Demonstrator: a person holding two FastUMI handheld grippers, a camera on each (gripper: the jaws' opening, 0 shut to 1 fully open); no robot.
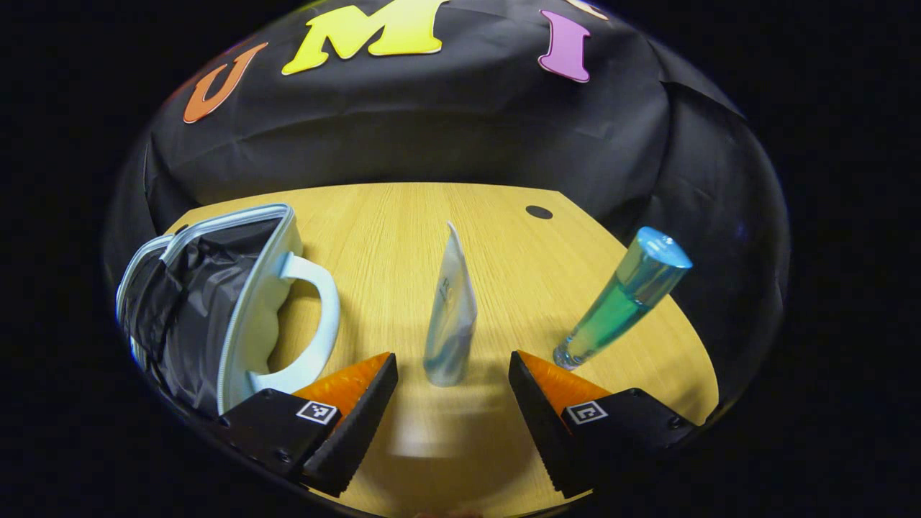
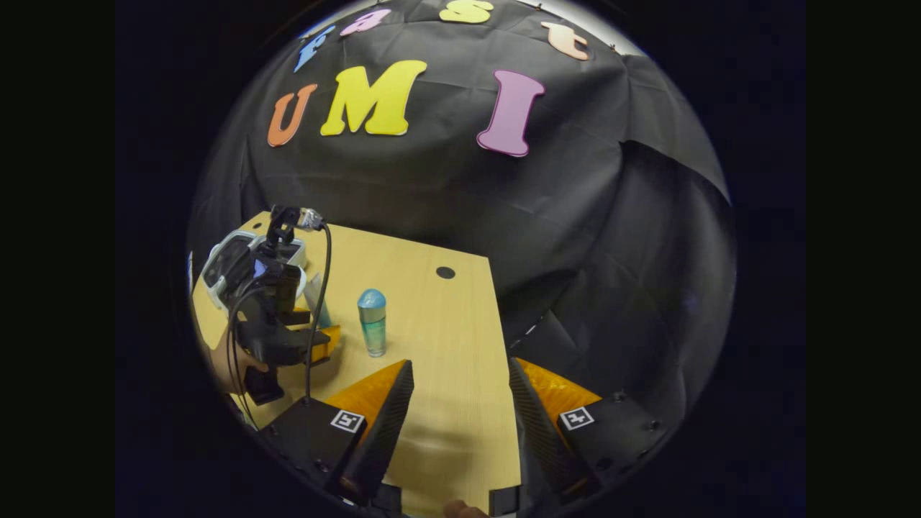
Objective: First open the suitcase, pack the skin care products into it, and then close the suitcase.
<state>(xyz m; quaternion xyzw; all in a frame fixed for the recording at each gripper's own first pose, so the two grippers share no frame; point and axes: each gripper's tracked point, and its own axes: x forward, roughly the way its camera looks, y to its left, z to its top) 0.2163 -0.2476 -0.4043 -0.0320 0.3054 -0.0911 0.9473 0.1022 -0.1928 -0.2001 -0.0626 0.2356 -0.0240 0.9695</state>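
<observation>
Where the black cloth wall ends, one light wooden table (image 1: 504, 237) carries everything, with a single dark round hole (image 1: 539, 212) near its far edge. On its left side in the left gripper view lies one small suitcase (image 1: 216, 316) — pale blue-white shell, dark fabric lining, a zip running round its rim and one looped handle (image 1: 316, 316) facing the middle of the table. It stands open, its lining showing; nothing can be made out inside it.

Two skin care products stand on the bare wood, outside the case. One is a white squeeze tube (image 1: 451, 316), upright on its cap end, with its flat crimped end pointing up. It stands just ahead of the left tongs (image 1: 453, 374), in line with the gap between their two fingers, which are spread wide and touch nothing. The other is a clear bottle of blue-green liquid (image 1: 622, 298) with a rounded light blue cap, well apart from the tube on its right; in the right gripper view the same bottle (image 2: 373, 324) stands upright.

From the right gripper view the left gripper's body and trailing cable are seen beside the suitcase (image 2: 237, 262), held by one hand (image 2: 230, 367) at the table's near left. The right tongs (image 2: 457, 388) hover over the table's right edge — released, fingers apart, nothing between them.
</observation>
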